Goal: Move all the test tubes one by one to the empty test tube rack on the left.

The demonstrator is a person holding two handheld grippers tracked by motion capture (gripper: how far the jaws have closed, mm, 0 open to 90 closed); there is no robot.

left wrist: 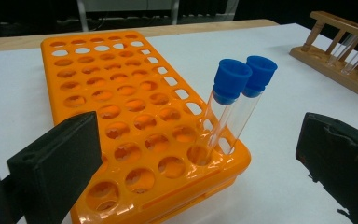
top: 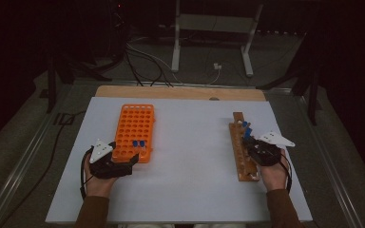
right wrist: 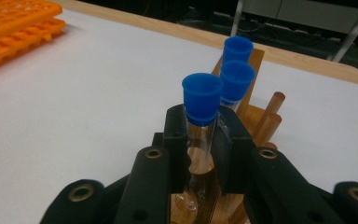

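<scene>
Tube (right wrist: 200, 135) upright, blue cap up, pinched in right gripper (right wrist: 200, 154); left gripper (left wrist: 191, 158) spread.

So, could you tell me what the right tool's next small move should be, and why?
Probably a straight lift. The right tool has its jaws closed around the nearest blue-capped tube, whose lower end sits in the wooden rack. Raising it clear comes before carrying it toward the orange rack, where two capped tubes already stand and the left tool waits open.
</scene>
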